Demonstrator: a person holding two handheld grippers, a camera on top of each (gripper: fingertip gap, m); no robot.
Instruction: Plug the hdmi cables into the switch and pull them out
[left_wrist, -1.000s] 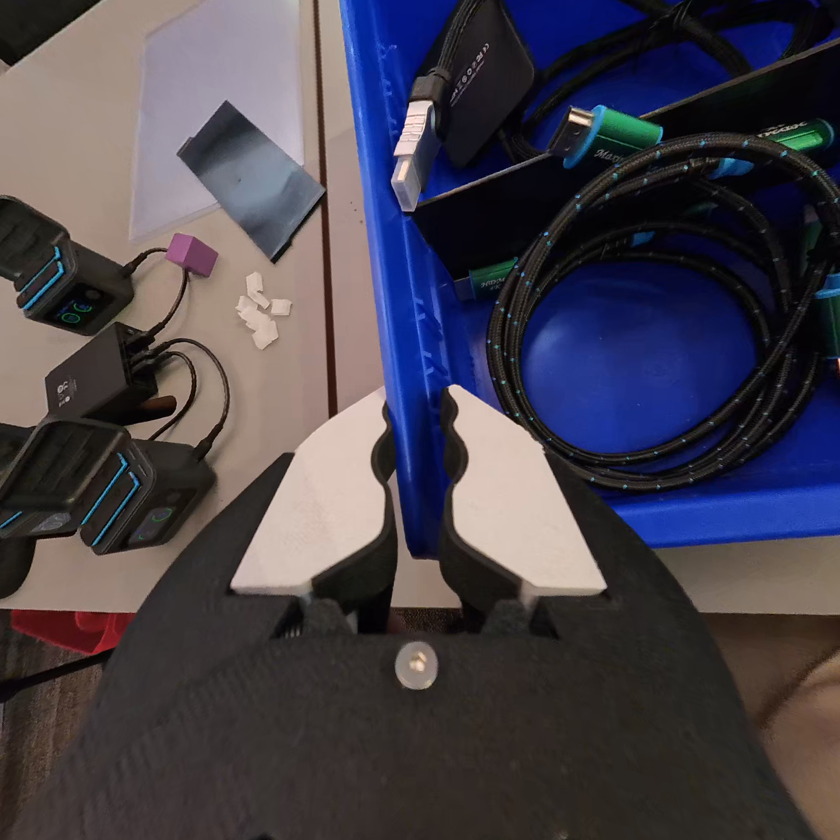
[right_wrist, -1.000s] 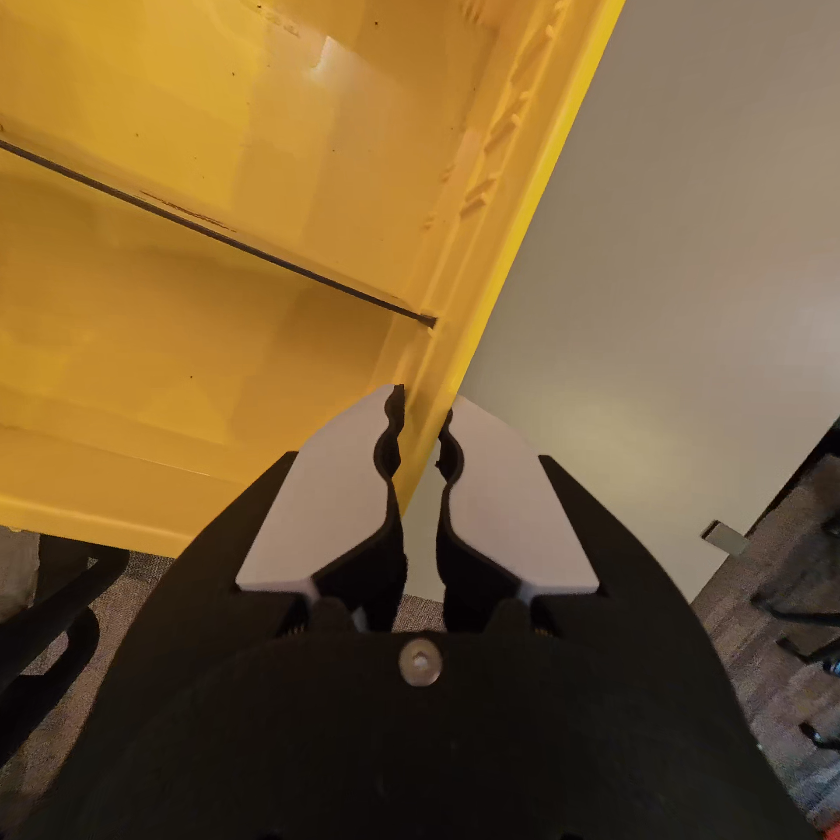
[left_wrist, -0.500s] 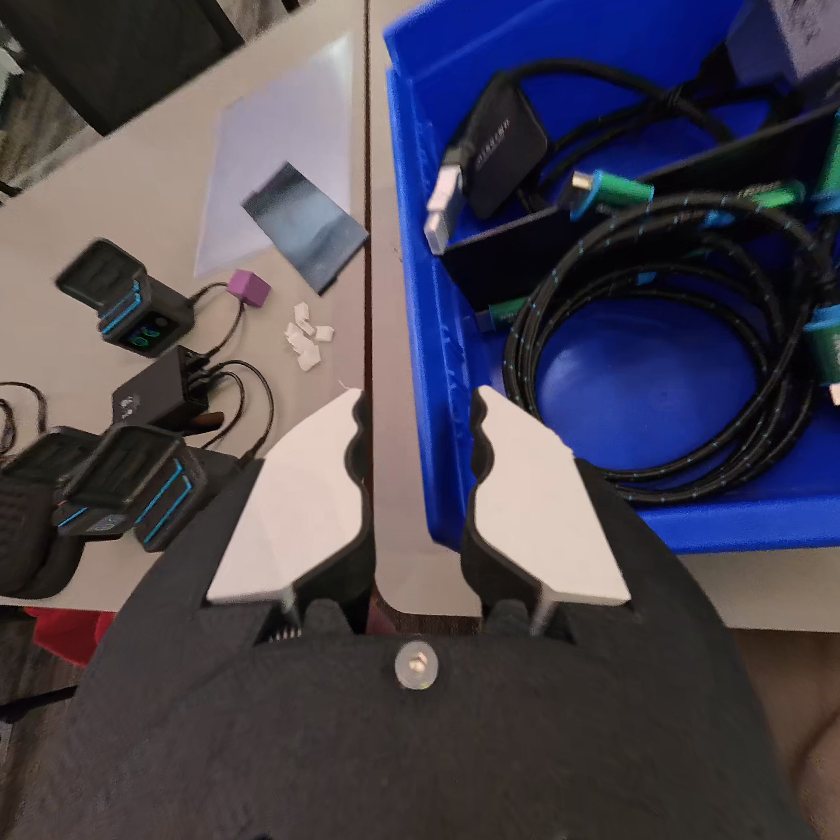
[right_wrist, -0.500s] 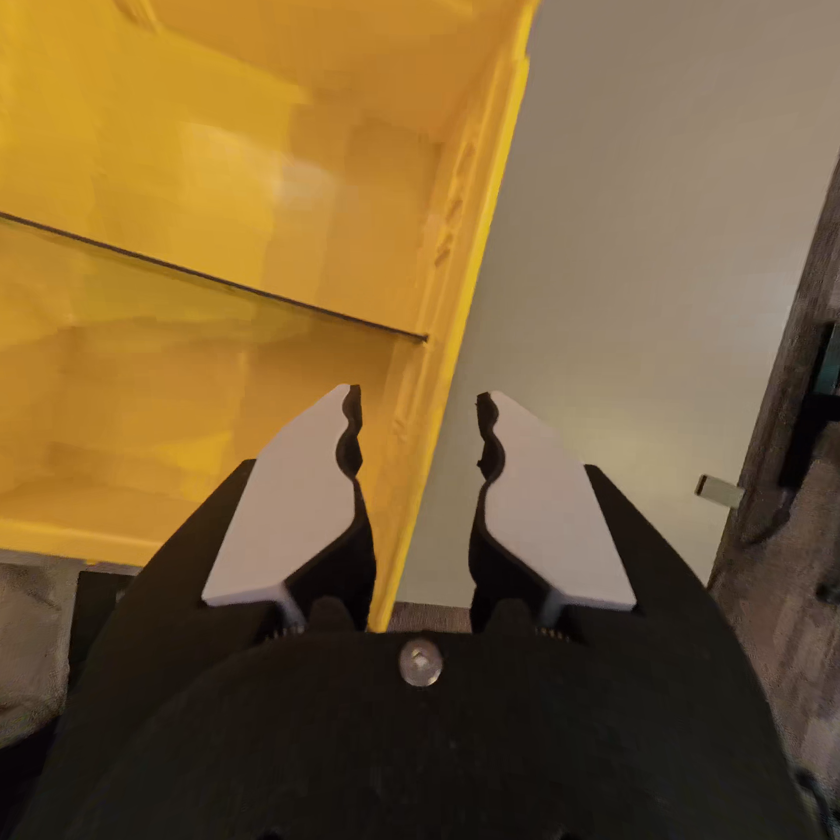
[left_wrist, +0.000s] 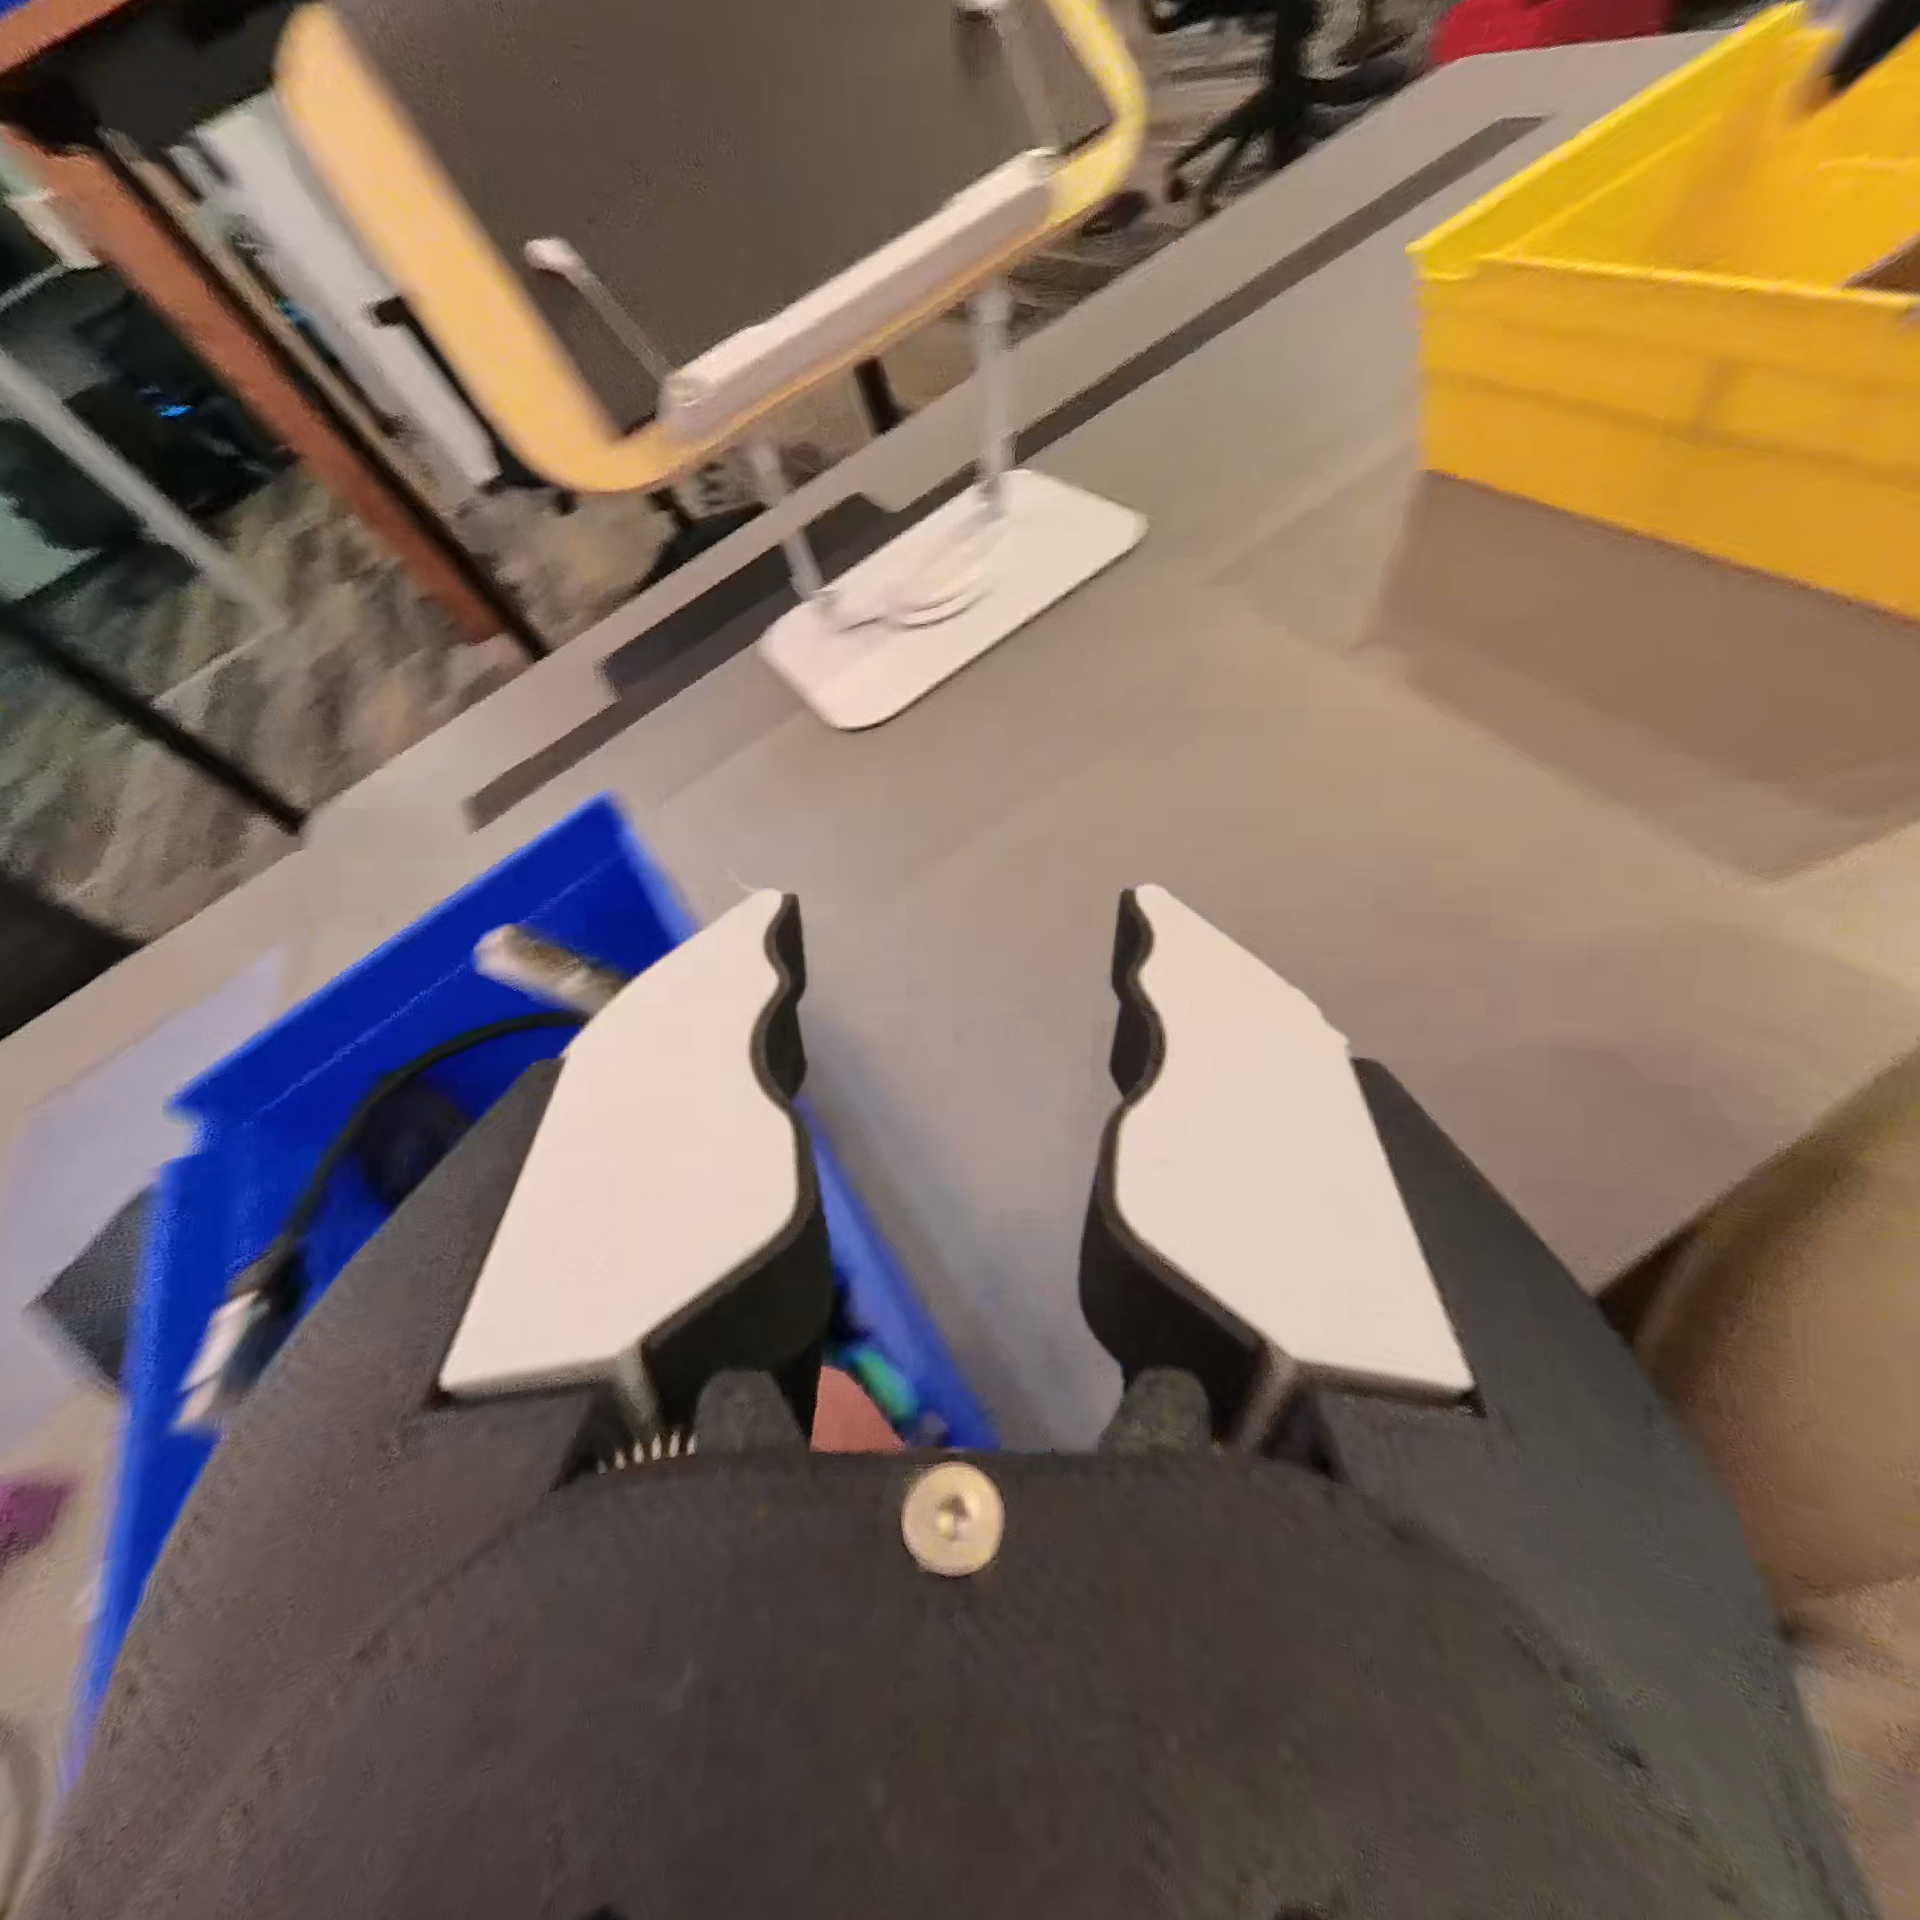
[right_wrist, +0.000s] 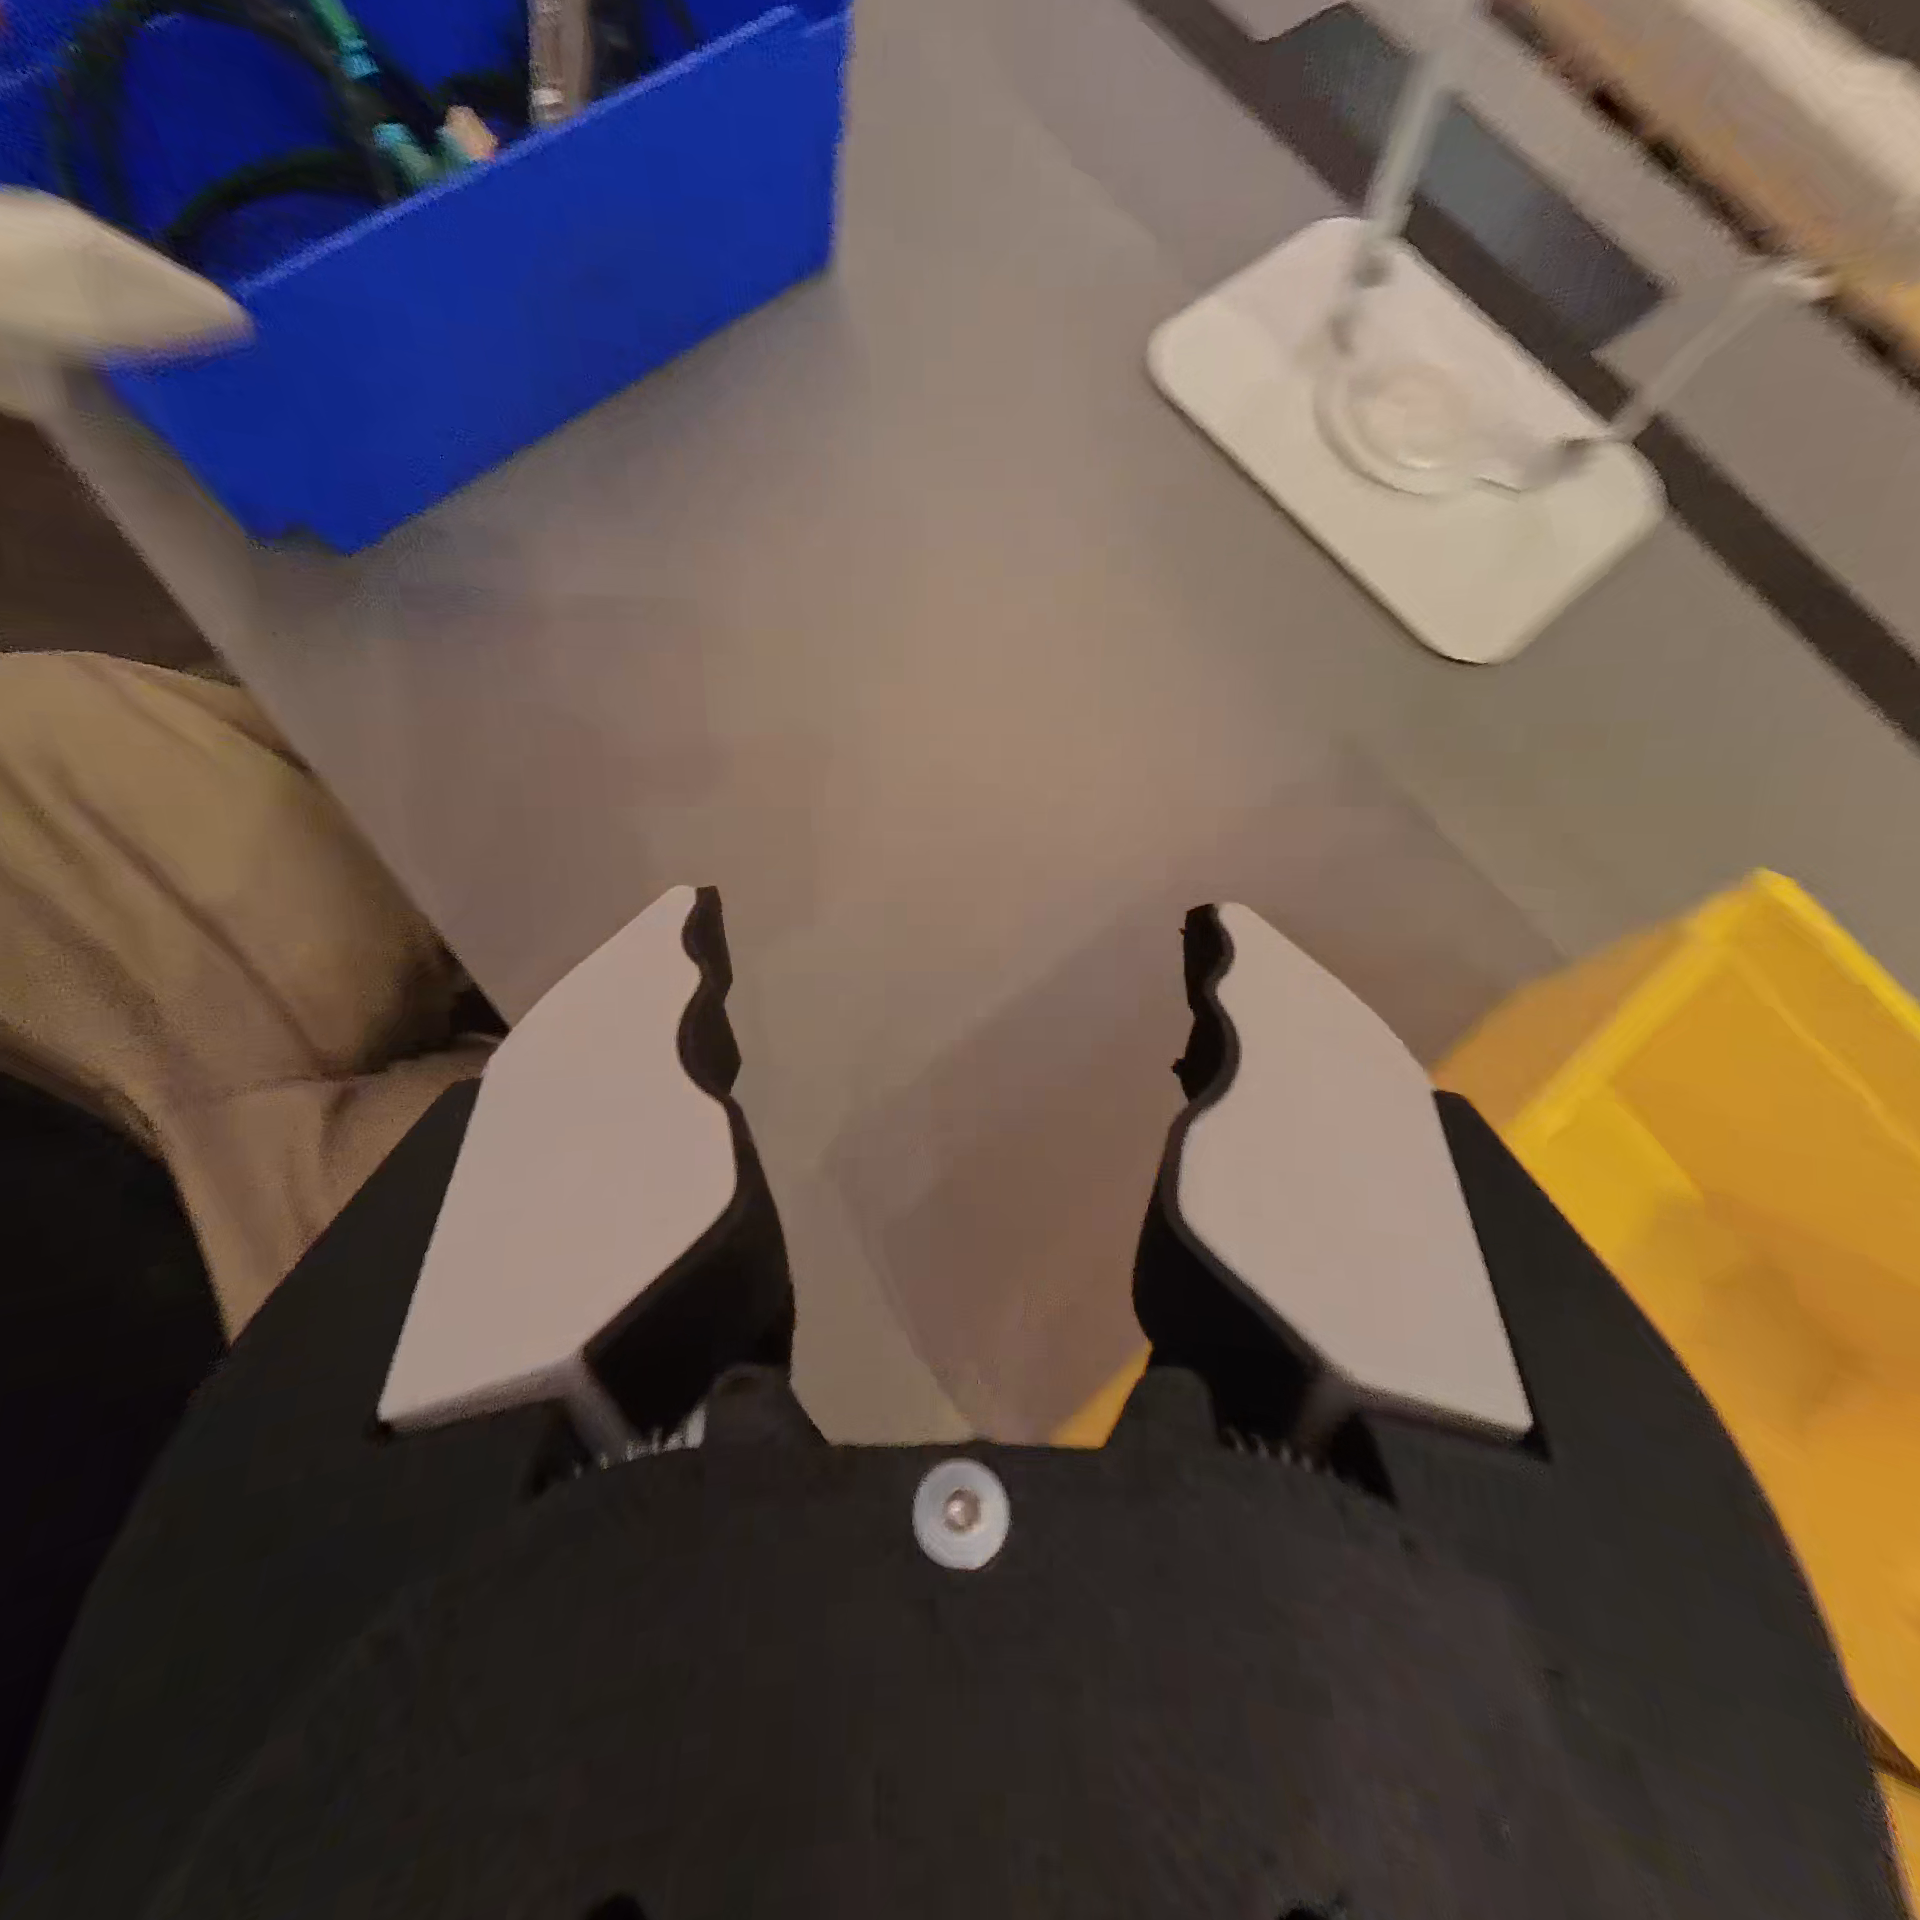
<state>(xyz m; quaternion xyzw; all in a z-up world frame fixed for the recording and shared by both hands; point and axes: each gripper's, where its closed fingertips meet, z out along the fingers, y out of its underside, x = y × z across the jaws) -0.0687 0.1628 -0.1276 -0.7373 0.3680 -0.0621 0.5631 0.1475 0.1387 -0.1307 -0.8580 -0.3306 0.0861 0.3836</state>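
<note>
Blue bin (left_wrist: 312, 1143) with cables (left_wrist: 343, 1143) sits at 9 o'clock of left claw (left_wrist: 958, 914), spread, empty. Right claw (right_wrist: 951, 914) spread too; only its view shows green plugs (right_wrist: 400, 151) at 11 o'clock.

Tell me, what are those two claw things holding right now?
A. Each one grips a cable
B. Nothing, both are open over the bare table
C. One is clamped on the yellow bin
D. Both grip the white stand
B. The left gripper and the right gripper both show a wide gap between the fingers with only grey table behind it; the cables lie in the blue bin.
</note>
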